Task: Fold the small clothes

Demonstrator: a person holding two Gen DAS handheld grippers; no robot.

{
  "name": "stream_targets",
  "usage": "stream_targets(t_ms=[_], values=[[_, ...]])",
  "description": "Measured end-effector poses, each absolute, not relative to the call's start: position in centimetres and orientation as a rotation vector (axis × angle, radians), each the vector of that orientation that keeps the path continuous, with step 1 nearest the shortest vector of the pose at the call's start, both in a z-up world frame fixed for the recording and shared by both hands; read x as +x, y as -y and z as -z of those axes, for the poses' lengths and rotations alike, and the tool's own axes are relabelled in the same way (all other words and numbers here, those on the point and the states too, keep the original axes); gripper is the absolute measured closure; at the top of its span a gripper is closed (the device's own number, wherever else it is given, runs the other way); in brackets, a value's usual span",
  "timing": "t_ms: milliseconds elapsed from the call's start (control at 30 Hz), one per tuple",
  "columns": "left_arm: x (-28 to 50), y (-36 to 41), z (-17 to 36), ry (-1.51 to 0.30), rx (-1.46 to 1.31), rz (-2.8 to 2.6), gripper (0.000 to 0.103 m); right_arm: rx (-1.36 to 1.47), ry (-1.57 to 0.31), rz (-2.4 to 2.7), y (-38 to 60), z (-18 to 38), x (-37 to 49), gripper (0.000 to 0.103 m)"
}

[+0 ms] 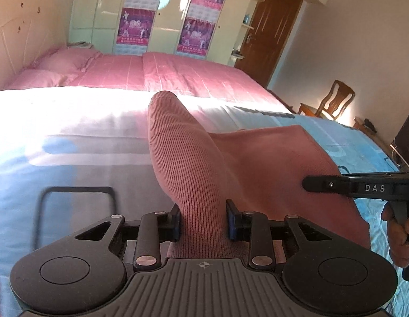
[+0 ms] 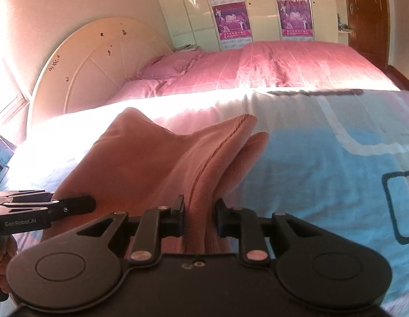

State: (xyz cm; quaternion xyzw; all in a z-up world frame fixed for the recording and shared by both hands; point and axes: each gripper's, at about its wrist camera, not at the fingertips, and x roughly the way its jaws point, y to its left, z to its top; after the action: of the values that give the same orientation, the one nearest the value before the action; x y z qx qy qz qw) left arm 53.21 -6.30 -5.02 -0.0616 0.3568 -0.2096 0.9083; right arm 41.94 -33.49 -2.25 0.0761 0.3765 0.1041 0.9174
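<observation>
While each black two-finger gripper pinches its own bunch of cloth, the small pink ribbed-knit garment (image 1: 204,158) hangs stretched between them above the bed, which looks like the lift that precedes laying one half over the other. Nearest the left wrist camera, the left gripper (image 1: 203,222) has its jaws drawn narrow on a gathered tongue of the knit, the fabric squeezed between the two pads and running back under the camera. Its partner, the right gripper (image 2: 200,219), is likewise clamped narrow on a thicker, doubled roll of the same cloth. Holding two separate edges this way probably keeps the soft piece taut enough to steer.

Fine vertical ribs cover the knit, which drapes limply and folds into soft tubes; past the jaws it rises to a rounded peak. Beneath it lies the pale blue and white printed bedspread (image 2: 323,163), smooth and slightly glossy, bleached by strong sunlight farther off. Beyond that comes a pink quilted coverlet (image 1: 165,74) with matching pillows, then a cream arched headboard (image 2: 98,60) and glossy cream wardrobe doors (image 1: 165,26) carrying purple posters.
</observation>
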Motion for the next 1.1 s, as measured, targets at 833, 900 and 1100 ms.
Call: stream_targets(t_ms=[833,900,1100], values=[[50.5,-20.1,12.0,-0.789,-0.261,0.202,0.045,0.197,-0.882,-0.304,13.2,9.7,47.0,0.082],[50.8,-20.5,12.6,-0.790,-0.292,0.207,0.042,0.215,-0.874,-0.298,13.4,10.1,46.9,0.082],[49.5,-20.3,9.3,-0.706,-0.172,0.191,0.038,0.189,-0.829,-0.239,13.2,8.8,46.1,0.061]])
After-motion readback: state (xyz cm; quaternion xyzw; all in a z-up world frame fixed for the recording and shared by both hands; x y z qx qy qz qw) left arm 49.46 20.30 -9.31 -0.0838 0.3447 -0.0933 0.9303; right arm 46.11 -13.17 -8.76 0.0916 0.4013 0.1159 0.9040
